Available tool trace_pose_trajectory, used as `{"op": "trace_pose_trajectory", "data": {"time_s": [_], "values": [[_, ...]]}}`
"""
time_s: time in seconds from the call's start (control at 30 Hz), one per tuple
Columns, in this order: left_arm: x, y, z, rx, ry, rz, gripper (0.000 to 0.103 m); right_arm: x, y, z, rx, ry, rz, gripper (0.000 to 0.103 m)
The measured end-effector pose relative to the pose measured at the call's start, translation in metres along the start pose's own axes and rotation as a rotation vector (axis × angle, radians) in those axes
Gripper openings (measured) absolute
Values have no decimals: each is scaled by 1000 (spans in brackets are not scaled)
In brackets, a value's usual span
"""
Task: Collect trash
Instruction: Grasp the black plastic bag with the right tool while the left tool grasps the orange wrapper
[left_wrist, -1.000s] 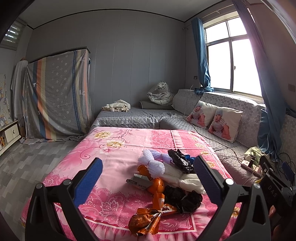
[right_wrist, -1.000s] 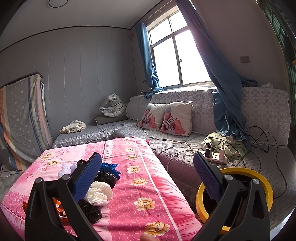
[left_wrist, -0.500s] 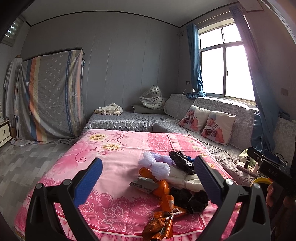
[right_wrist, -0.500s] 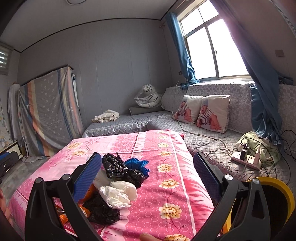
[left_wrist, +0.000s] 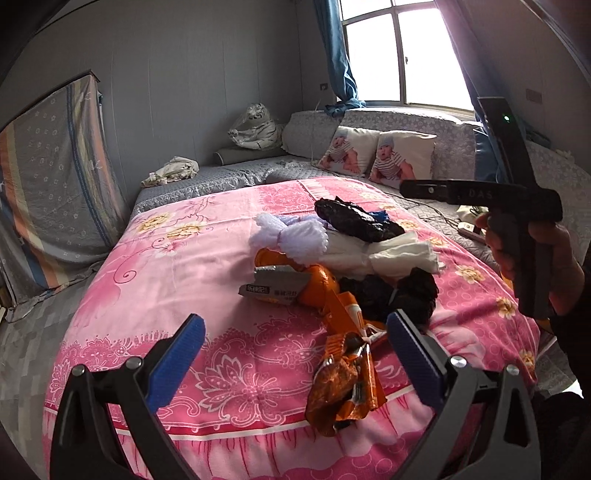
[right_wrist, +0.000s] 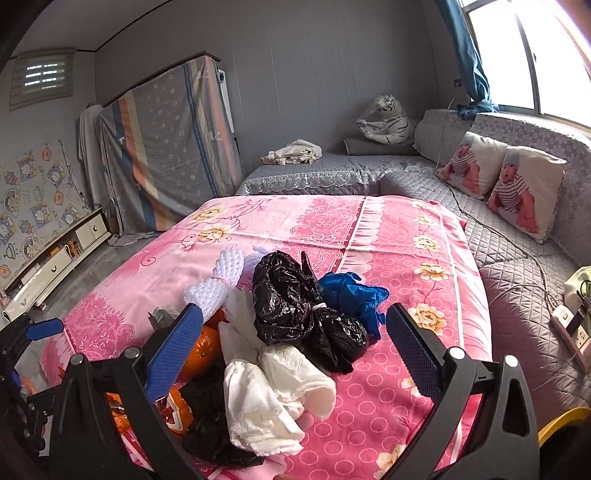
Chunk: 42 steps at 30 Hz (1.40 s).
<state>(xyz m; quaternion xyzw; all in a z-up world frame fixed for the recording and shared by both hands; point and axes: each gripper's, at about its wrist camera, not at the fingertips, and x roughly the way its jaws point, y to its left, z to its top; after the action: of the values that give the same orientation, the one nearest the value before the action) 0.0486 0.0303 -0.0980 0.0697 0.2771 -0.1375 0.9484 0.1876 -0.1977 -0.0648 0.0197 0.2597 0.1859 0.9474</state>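
A heap of trash lies on the pink flowered table cover (left_wrist: 177, 273): crumpled orange wrappers (left_wrist: 343, 380), a silver wrapper (left_wrist: 277, 286), black bags (right_wrist: 288, 295), a white bag (right_wrist: 273, 398), white foam netting (left_wrist: 291, 236) and a blue bag (right_wrist: 351, 295). My left gripper (left_wrist: 291, 343) is open and empty, just short of the orange wrappers. My right gripper (right_wrist: 291, 339) is open and empty, above the white and black bags. The left wrist view shows the right gripper's body (left_wrist: 517, 206) in a hand.
A yellow-rimmed bin (right_wrist: 561, 424) stands at the table's right. A grey sofa (right_wrist: 517, 258) with two baby-print cushions (right_wrist: 513, 188), a power strip (right_wrist: 569, 328) and a cable runs along the right. A toy tiger (right_wrist: 388, 122) sits at the back.
Both grippers have moved forward and down over the trash heap. The right gripper has swung left, from the bin side onto the bags. Both stay open.
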Motion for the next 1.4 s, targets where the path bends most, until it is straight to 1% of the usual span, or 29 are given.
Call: {"op": "trace_pose_trajectory", "data": {"time_s": [0.07, 0.17, 0.23, 0.33, 0.5, 0.6, 0.67, 0.7, 0.77, 0.83, 0.87, 0.9, 0.93, 0.97, 1.03, 1.07, 1.1, 1.13, 1.17, 1.2, 1.27, 1.3, 1.37, 1.4], "values": [[11, 0, -2, 4, 48, -38, 95, 11, 1, 3, -16, 19, 16, 95], [21, -1, -4, 19, 68, -62, 95, 26, 2, 7, -43, 58, 40, 95], [26, 0, -3, 17, 91, -94, 95, 37, 3, 10, -62, 90, 32, 95], [34, 3, -1, 4, 121, -124, 95, 54, 2, 15, -76, 150, 54, 95], [47, 12, 1, -55, 151, -175, 95, 77, -3, 23, -48, 199, 98, 95], [50, 10, -1, -31, 144, -153, 95, 85, -3, 24, -50, 219, 105, 95], [54, 7, -3, -15, 150, -163, 95, 92, -2, 24, -46, 234, 115, 95], [54, 6, -3, -15, 155, -169, 94, 95, -3, 23, -40, 241, 118, 95], [59, 3, -5, -7, 169, -176, 87, 100, -2, 22, -37, 255, 126, 95], [64, 3, -6, -3, 185, -178, 77, 102, -3, 21, -33, 264, 128, 94], [66, 3, -7, -3, 192, -185, 74, 104, -4, 20, -23, 270, 136, 94], [67, 2, -7, 0, 198, -189, 70, 104, -6, 19, -13, 278, 149, 91], [68, 1, -8, 5, 201, -190, 66, 106, -7, 19, -4, 286, 156, 86], [70, -1, -9, 14, 203, -188, 64, 107, -8, 18, 0, 295, 160, 83], [71, -4, -8, 27, 208, -189, 48, 110, -10, 15, 7, 314, 159, 77], [73, -4, -8, 24, 212, -194, 43, 110, -10, 15, 12, 317, 158, 75], [75, -4, -8, 15, 218, -200, 36, 111, -11, 14, 20, 321, 163, 70], [76, -4, -8, 8, 222, -204, 32, 111, -12, 14, 28, 327, 175, 67], [77, -4, -8, 4, 221, -202, 26, 112, -13, 14, 34, 331, 184, 63], [76, -4, -7, 4, 218, -198, 25, 112, -13, 14, 36, 334, 190, 56], [75, -6, -8, 4, 214, -195, 24, 112, -13, 14, 38, 339, 193, 48], [74, -6, -7, -1, 212, -191, 23, 112, -15, 14, 47, 342, 197, 40], [72, -4, -7, -17, 209, -195, 23, 112, -18, 13, 71, 351, 217, 28], [69, -2, -8, -27, 203, -198, 23, 110, -20, 13, 79, 342, 206, 21]]}}
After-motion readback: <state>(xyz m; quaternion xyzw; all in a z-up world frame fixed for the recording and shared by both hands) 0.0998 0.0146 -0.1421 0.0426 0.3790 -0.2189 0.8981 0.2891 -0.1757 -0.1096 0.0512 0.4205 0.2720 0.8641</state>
